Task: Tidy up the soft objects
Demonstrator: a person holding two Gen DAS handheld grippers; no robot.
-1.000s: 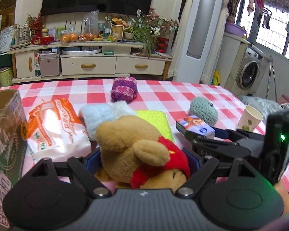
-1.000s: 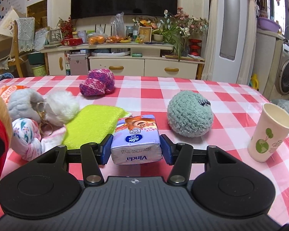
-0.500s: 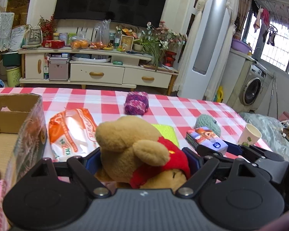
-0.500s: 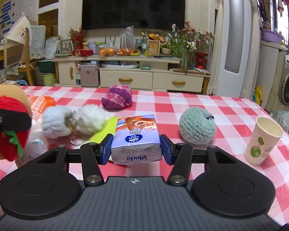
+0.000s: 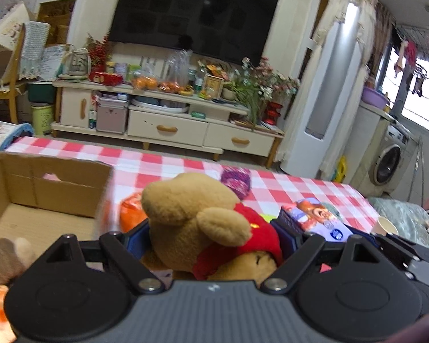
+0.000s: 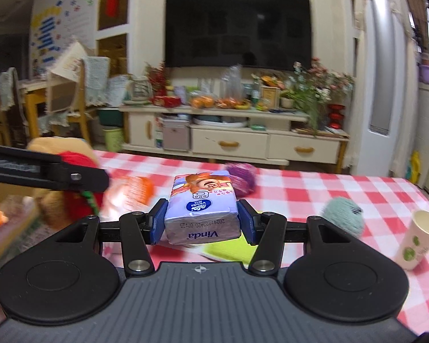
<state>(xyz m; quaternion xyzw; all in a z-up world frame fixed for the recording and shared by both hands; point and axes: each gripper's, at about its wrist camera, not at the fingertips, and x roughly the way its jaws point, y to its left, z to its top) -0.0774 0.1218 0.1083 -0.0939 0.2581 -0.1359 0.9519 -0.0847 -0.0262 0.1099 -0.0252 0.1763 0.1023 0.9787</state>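
Note:
My left gripper (image 5: 211,240) is shut on a brown plush bear in a red shirt (image 5: 197,220) and holds it above the table, beside an open cardboard box (image 5: 43,183) on the left. The bear also shows in the right wrist view (image 6: 63,177). My right gripper (image 6: 201,223) is shut on a purple Vinda tissue pack (image 6: 203,208), lifted off the table; the pack also shows in the left wrist view (image 5: 317,220). Other soft toys lie in the box's near corner (image 5: 5,254).
On the red-checked tablecloth (image 6: 314,188) lie a purple yarn ball (image 6: 241,180), a teal knitted ball (image 6: 341,217), a yellow-green sponge cloth (image 6: 228,250), an orange snack bag (image 6: 131,191) and a paper cup (image 6: 420,234) at the right.
Both grippers have risen and moved left with their loads. The box has come further into the left wrist view, and the table objects have dropped lower in both views.

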